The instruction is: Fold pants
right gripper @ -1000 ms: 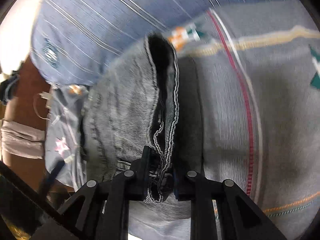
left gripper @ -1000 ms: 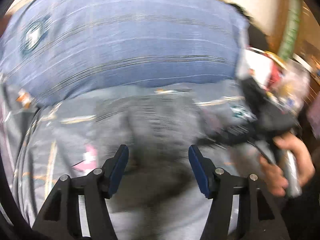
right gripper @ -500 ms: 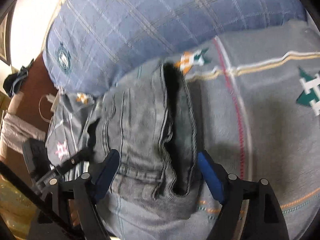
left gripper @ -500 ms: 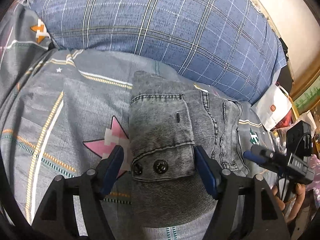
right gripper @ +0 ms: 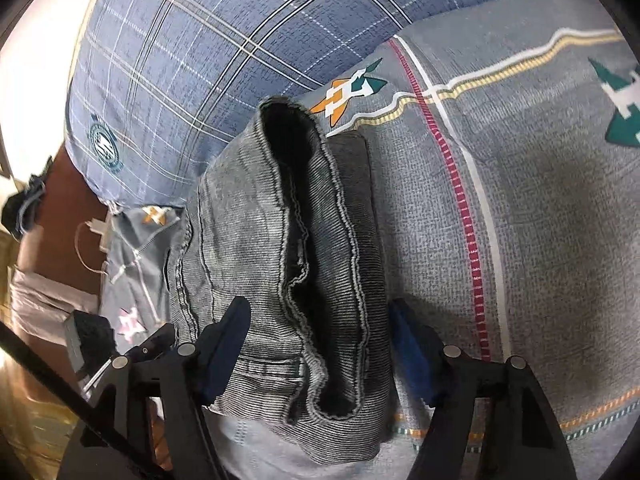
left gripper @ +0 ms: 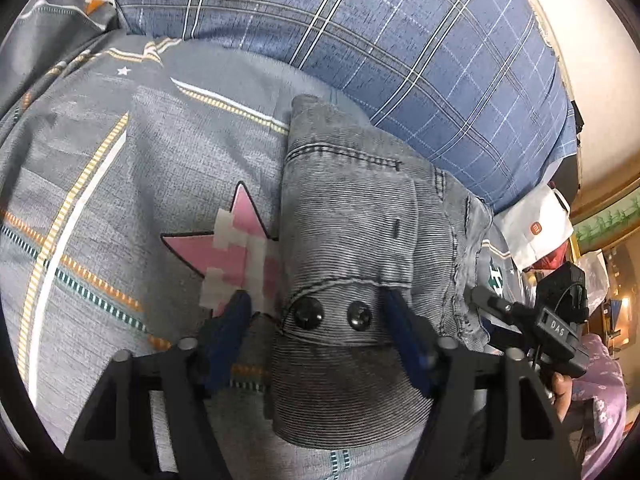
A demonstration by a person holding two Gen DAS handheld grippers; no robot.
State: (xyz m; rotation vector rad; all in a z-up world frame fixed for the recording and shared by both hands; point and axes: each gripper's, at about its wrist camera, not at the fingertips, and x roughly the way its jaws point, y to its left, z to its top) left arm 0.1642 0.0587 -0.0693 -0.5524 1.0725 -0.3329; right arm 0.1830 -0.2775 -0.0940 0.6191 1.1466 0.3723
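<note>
A grey bedsheet [left gripper: 100, 208] covers the bed, printed with striped bands, a pink star [left gripper: 236, 248] at centre left of the left wrist view, and an orange rocket [right gripper: 348, 92] and a green one [right gripper: 620, 104] in the upper part of the right wrist view. A blue plaid pillow [left gripper: 380, 40] lies across the top of both views, with a round badge [right gripper: 105, 146] at its left end in the right view. A white paper bag [left gripper: 536, 228] stands at the right edge of the left view. A white cable [right gripper: 86, 248] hangs at the left edge of the right view.
</note>
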